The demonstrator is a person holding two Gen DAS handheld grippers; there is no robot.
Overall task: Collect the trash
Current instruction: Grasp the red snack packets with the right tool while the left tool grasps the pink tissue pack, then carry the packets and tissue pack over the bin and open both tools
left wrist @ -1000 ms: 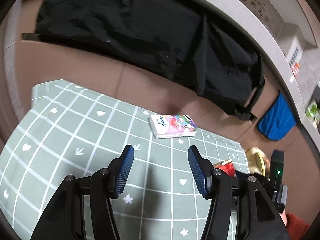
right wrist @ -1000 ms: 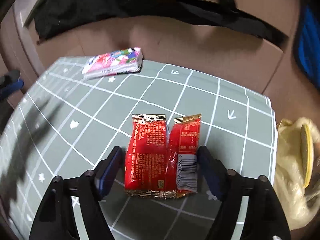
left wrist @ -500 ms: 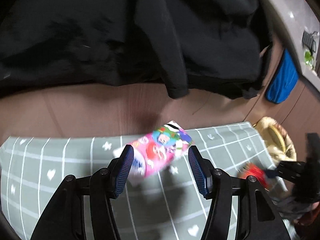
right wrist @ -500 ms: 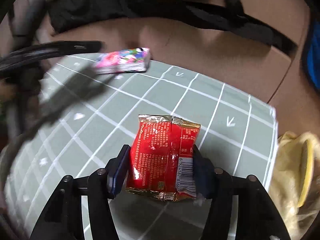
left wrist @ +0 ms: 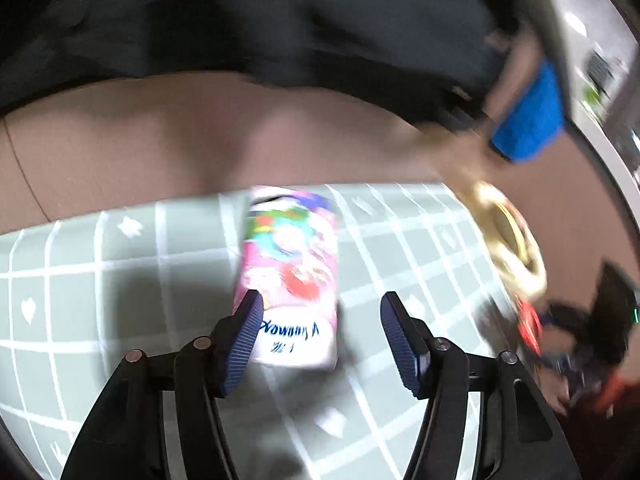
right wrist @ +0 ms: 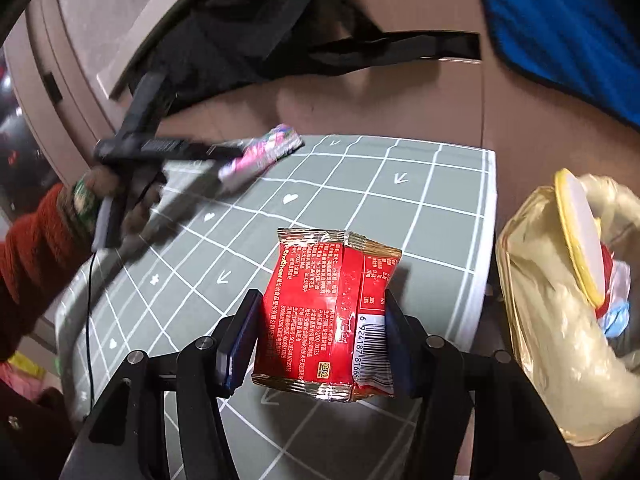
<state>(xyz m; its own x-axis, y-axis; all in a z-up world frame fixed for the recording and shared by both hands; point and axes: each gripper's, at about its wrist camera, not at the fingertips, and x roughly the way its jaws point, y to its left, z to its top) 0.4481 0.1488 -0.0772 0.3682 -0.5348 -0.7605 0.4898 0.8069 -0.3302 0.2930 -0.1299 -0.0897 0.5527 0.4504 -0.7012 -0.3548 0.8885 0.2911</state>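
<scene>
A grey-green mat (right wrist: 420, 184) printed with a white grid, hearts and arrows covers the table, and a yellowish trash bag (right wrist: 560, 320) with wrappers inside stands just off its right edge in the right wrist view. Dark clothing (left wrist: 280, 20) hangs behind the mat, with a blue cloth (left wrist: 528, 116) further right.

The right gripper (right wrist: 320, 340) holds a red snack packet (right wrist: 328, 312) upright between its pads, both blue pads pressing on the packet's sides, lifted clear of the mat and near the trash bag. The left gripper (left wrist: 320, 328) hangs over a pink tissue pack (left wrist: 290, 272) that lies flat on the mat near its far edge. Its jaws are opening, the left pad overlaps the pack's lower left corner, and the right pad stands well apart from it, so nothing is clamped. In the right wrist view that gripper (right wrist: 224, 156), held by a hand (right wrist: 116, 196) in a red sleeve (right wrist: 36, 248), reaches the tissue pack (right wrist: 264, 152) at the far side.

A second ago the right gripper's jaws stood wide around the packet as it lay on the mat; since then they have closed on it and raised it. The left gripper was then well short of the tissue pack, which now sits between its fingers lengthwise.
</scene>
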